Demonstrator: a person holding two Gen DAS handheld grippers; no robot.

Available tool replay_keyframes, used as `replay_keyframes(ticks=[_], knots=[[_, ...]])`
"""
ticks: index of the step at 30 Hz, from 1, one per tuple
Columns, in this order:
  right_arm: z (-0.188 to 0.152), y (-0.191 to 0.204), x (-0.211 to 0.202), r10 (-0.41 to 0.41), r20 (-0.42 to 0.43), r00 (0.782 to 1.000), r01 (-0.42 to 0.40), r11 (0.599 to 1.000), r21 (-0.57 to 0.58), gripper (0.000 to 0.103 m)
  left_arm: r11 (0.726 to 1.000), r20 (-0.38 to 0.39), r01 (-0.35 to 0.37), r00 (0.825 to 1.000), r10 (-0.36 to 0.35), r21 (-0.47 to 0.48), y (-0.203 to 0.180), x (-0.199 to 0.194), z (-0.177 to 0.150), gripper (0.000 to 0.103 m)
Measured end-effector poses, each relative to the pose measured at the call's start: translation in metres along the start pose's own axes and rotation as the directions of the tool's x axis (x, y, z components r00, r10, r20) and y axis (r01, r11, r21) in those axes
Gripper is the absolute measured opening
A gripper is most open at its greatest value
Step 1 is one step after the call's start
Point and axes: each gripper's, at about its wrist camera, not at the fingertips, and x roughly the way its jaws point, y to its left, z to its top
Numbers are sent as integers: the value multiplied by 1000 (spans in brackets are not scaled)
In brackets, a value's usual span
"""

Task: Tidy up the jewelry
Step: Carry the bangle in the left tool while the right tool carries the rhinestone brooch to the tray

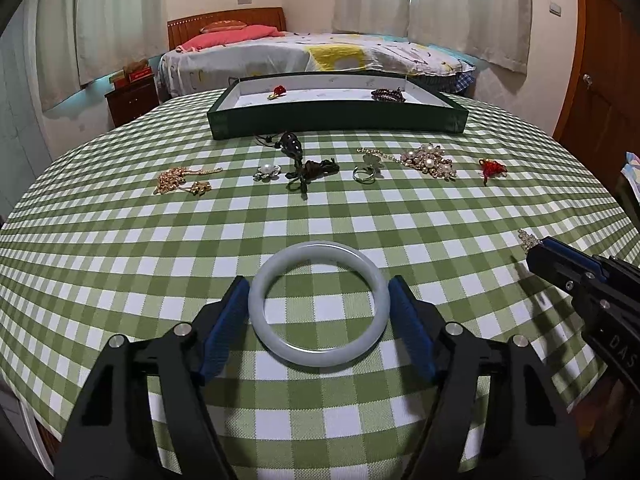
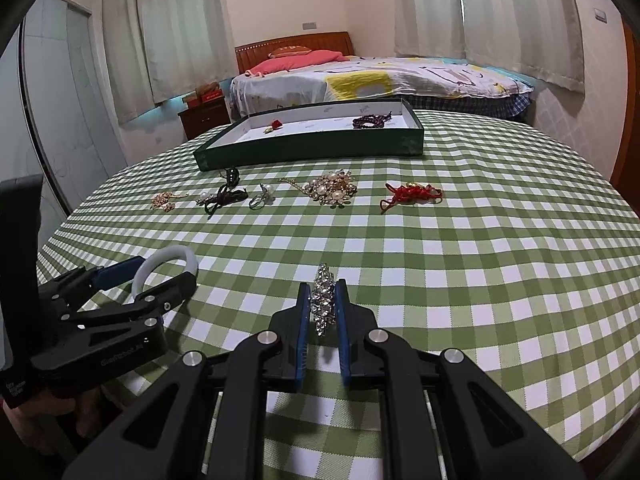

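My left gripper (image 1: 318,286) is shut on a pale jade bangle (image 1: 276,268), its blue pads touching both sides, just above the checked cloth. It also shows in the right wrist view (image 2: 168,258). My right gripper (image 2: 323,290) is shut on a rhinestone brooch (image 2: 323,300), whose tip shows in the left wrist view (image 1: 527,240). A dark green tray (image 1: 340,120) at the far side holds a red rose pin (image 1: 279,91) and a dark beaded bracelet (image 1: 387,94).
Loose pieces lie in a row before the tray: gold chain (image 1: 182,179), pearl flower brooch (image 1: 267,171), dark cord knots (image 1: 310,172), ring (image 1: 364,175), pearl cluster brooch (image 1: 429,162), red cord knot (image 1: 493,169). A bed (image 1: 320,56) stands behind the table.
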Motion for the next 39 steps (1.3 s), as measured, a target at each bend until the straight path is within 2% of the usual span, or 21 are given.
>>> replay_keyframes(ticks=[15, 24, 33, 39], knots=[[0, 3, -3, -6, 13, 1000, 6, 1000, -12, 13, 1000, 55, 8, 998, -7, -16, 8, -15, 2, 69], [13, 6, -14, -6, 60, 998, 7, 1000, -13, 13, 1000, 95, 22, 995, -20, -22, 9, -32, 18, 69], [63, 10, -27, 7, 161, 987, -5, 1000, -18, 13, 997, 161, 64, 985, -58, -34, 12, -45, 66, 69], [110, 7, -7, 23, 206, 978, -22, 1000, -10, 13, 997, 211, 74, 975, -68, -24, 12, -31, 111, 69]])
